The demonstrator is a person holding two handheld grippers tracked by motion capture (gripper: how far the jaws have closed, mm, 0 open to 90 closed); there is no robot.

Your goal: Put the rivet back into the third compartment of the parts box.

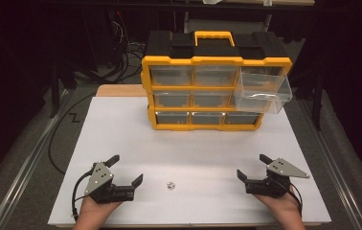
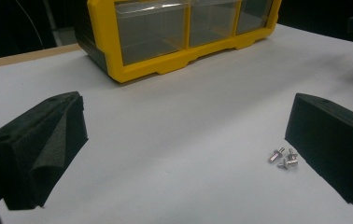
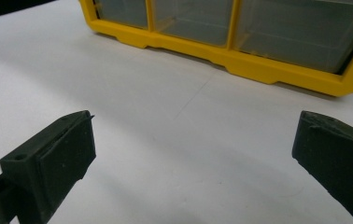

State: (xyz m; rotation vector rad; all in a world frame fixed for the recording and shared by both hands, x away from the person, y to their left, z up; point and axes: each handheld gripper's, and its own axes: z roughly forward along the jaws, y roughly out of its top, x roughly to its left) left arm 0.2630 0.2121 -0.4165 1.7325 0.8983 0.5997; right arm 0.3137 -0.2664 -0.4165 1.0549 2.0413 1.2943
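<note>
A yellow and black organizer (image 1: 208, 86) with clear drawers stands at the back of the white board (image 1: 121, 139). Its top right drawer (image 1: 263, 93) is pulled out and looks empty. A small heap of silver screws (image 1: 170, 185) lies near the front edge between my two grippers. My left gripper (image 1: 126, 168) rests at the front left, open, with nothing between its jaws. From the left gripper view the screws (image 2: 284, 158) lie just inside the right jaw. My right gripper (image 1: 252, 166) rests at the front right, open and empty. The right gripper view has the organizer (image 3: 240, 65) ahead.
A wooden table edge (image 1: 119, 90) shows behind the board at the left. Black cables (image 1: 62, 139) run along the left side, and dark floor surrounds the table. White board stretches between the organizer and the grippers.
</note>
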